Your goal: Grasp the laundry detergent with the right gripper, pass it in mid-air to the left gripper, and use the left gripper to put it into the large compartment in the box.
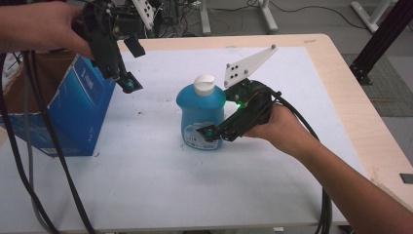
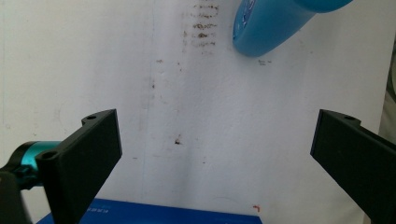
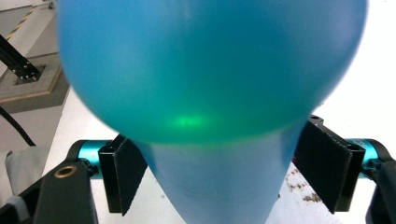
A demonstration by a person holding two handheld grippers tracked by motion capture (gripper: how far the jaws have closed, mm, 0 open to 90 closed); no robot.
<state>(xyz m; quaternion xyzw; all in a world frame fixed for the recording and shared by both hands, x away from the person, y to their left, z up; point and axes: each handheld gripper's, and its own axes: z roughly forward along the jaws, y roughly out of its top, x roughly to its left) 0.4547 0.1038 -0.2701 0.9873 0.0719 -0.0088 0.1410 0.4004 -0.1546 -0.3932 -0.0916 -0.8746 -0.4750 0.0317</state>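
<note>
A blue bottle [image 1: 202, 114] with a white cap [image 1: 204, 84] stands upright in the middle of the white table cover. My right gripper [image 1: 209, 132] reaches in from the right at the bottle's lower body. In the right gripper view the blue bottle [image 3: 210, 70] sits between the two black jaws of the right gripper [image 3: 224, 172], and both pads touch its sides. My left gripper [image 1: 127, 85] hangs in the air at the far left, above a blue box. The left gripper [image 2: 215, 149] has its jaws wide apart with nothing between them, and the bottle [image 2: 271, 28] lies farther off.
An opened blue box [image 1: 73, 112] stands at the left of the table, and its top edge [image 2: 163, 214] runs below the left jaws. Black cables [image 1: 29, 170] hang at the front left. The table's wooden rim [image 1: 370, 126] runs along the right.
</note>
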